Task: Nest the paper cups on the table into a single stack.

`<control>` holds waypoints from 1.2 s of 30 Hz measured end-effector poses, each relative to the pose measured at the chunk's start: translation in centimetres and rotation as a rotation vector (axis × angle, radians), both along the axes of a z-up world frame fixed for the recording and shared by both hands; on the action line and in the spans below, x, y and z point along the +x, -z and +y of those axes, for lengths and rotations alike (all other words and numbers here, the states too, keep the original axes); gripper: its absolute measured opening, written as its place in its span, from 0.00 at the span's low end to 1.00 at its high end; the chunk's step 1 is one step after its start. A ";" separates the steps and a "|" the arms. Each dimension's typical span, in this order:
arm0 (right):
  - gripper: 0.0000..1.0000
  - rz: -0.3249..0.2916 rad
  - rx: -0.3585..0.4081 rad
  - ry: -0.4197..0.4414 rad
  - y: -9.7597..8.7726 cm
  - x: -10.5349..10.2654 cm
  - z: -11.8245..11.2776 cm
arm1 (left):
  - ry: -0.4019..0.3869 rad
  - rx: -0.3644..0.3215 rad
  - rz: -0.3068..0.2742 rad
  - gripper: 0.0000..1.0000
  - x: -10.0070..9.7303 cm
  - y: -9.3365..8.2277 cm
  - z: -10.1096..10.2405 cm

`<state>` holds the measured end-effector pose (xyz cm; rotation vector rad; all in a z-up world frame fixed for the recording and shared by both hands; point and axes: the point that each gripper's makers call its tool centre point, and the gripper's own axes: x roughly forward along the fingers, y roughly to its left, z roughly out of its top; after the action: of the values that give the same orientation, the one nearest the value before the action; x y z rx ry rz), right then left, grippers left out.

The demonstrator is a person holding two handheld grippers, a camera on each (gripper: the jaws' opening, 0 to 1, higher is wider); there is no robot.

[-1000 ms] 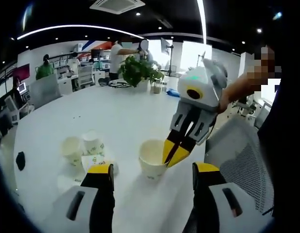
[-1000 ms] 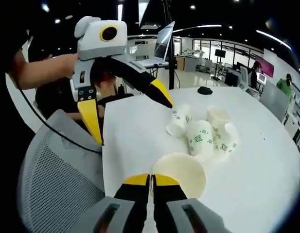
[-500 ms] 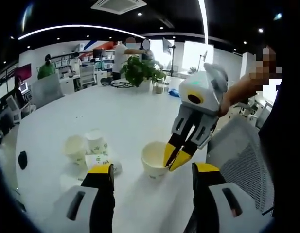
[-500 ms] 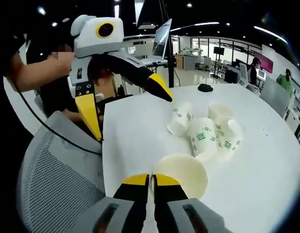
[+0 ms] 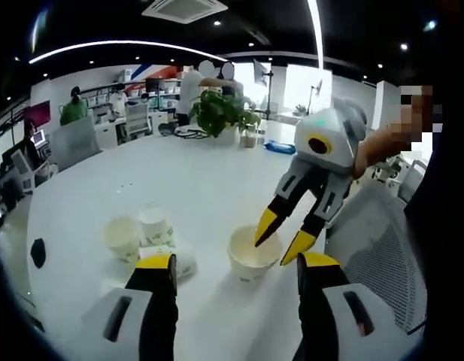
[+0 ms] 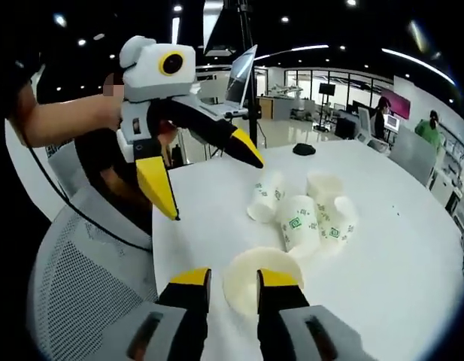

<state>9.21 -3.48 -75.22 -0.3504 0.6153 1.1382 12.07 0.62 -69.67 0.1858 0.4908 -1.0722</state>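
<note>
1. Two grippers. The left gripper (image 5: 235,271) shows in its own view with jaws wide apart and nothing between them; in the right gripper view it (image 6: 209,177) hangs above the near table edge, yellow tips spread.
2. The right gripper (image 6: 232,280) has its jaws parted. They straddle the near rim of an upright cup without pinching it. In the left gripper view it (image 5: 284,237) reaches in from the right, one tip over the cup's mouth and one just outside the rim.
3. One upright paper cup (image 5: 254,256), white and open-mouthed, stands on the table near the edge; in the right gripper view it (image 6: 258,277) sits just ahead of the jaws.
4. A cluster of paper cups (image 6: 303,214) with green print, several lying tipped and touching one another, a little beyond the upright cup. In the left gripper view the cluster (image 5: 145,237) lies to the left, two of them upright.
5. One large white table (image 5: 171,180), smooth and round-edged.
6. One small dark object (image 6: 303,149) at the far side of the table.
7. One potted plant (image 5: 220,113) on the far table edge.
8. One grey mesh chair (image 6: 81,271) beside the table.
9. One open laptop (image 6: 239,83) on a stand behind.
10. Room: open office with black ceiling, strip lights, desks and several people in the background.
</note>
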 end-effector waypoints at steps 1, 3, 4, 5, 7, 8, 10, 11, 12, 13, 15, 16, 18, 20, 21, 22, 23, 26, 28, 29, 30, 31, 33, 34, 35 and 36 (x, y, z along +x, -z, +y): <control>0.24 -0.001 0.003 0.007 -0.1 0.1 -0.2 | -0.001 -0.002 -0.001 0.63 0.2 -0.1 0.0; 0.24 0.001 0.011 0.024 -0.3 0.1 -0.6 | -0.004 -0.005 -0.005 0.64 0.6 -0.2 -0.2; 0.25 0.002 0.019 0.035 -0.5 0.0 -0.9 | -0.006 -0.008 -0.006 0.64 0.9 -0.3 -0.3; 0.25 0.002 0.027 0.043 -0.6 0.0 -1.0 | -0.006 -0.009 -0.006 0.63 1.0 -0.3 -0.4; 0.26 -0.003 0.038 0.067 -0.9 0.0 -1.5 | -0.008 -0.011 -0.011 0.64 1.4 -0.3 -0.5; 0.28 -0.004 0.040 0.070 -1.0 0.1 -1.5 | -0.009 -0.011 -0.012 0.64 1.6 -0.3 -0.4; 0.30 -0.013 0.052 0.100 -1.3 0.2 -2.1 | -0.013 -0.010 -0.015 0.64 2.0 -0.3 -0.7; 0.33 -0.018 0.055 0.112 -1.4 0.4 -2.3 | -0.013 -0.008 -0.017 0.63 2.2 -0.3 -0.7; 0.34 -0.023 0.062 0.126 -1.5 0.5 -2.6 | -0.013 -0.006 -0.019 0.63 2.4 -0.3 -0.8; 0.36 -0.023 0.065 0.136 -1.6 0.5 -2.8 | -0.015 -0.002 -0.021 0.63 2.7 -0.3 -0.8; 0.38 -0.025 0.074 0.158 -1.7 0.7 -3.4 | -0.012 0.004 -0.027 0.63 3.1 -0.3 -0.8; 0.39 -0.025 0.076 0.163 -1.7 0.7 -3.5 | -0.012 0.004 -0.028 0.62 3.1 -0.3 -0.9; 0.42 -0.029 0.086 0.185 -1.8 0.8 -3.9 | -0.010 0.009 -0.030 0.61 3.6 -0.3 -0.9; 0.45 -0.036 0.093 0.206 -2.0 0.8 -4.3 | -0.005 0.013 -0.039 0.60 4.1 -0.3 -1.0; 0.46 -0.037 0.096 0.213 -2.0 0.9 -4.5 | -0.004 0.014 -0.039 0.60 4.3 -0.2 -1.1; 0.48 -0.038 0.099 0.220 -2.1 0.9 -4.6 | -0.002 0.016 -0.037 0.59 4.5 -0.2 -1.2; 0.49 -0.042 0.105 0.230 -2.2 1.0 -4.9 | 0.000 0.019 -0.037 0.59 4.8 0.0 -1.3; 0.53 -0.047 0.119 0.258 -2.4 1.1 -5.4 | 0.004 0.032 -0.031 0.58 5.5 0.5 -1.5; 0.55 -0.050 0.127 0.275 -2.5 1.2 -5.8 | 0.004 0.036 -0.031 0.58 6.1 0.8 -1.5; 0.56 -0.054 0.130 0.284 -2.6 1.2 -6.0 | 0.004 0.035 -0.029 0.57 6.3 0.9 -1.6; 0.57 -0.058 0.134 0.292 -2.6 1.2 -6.2 | 0.003 0.035 -0.027 0.57 6.5 1.0 -1.7; 0.58 -0.058 0.133 0.303 -2.6 1.2 -6.5 | -0.003 0.040 -0.029 0.58 6.7 1.1 -1.8; 0.59 -0.058 0.131 0.313 -2.6 1.2 -6.8 | -0.007 0.043 -0.027 0.57 7.1 1.3 -1.9; 0.60 -0.058 0.134 0.321 -2.5 1.1 -7.1 | -0.010 0.045 -0.024 0.57 7.8 1.7 -1.8; 0.61 -0.056 0.135 0.327 -2.5 1.1 -7.2 | -0.010 0.045 -0.023 0.56 7.9 1.7 -1.8; 0.61 -0.052 0.134 0.335 -2.4 1.0 -7.5 | -0.011 0.049 -0.023 0.56 8.1 1.7 -1.7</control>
<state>10.21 -10.99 -72.86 -0.1535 0.5255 0.8406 20.19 -1.06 -71.36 0.2382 0.4978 -1.0464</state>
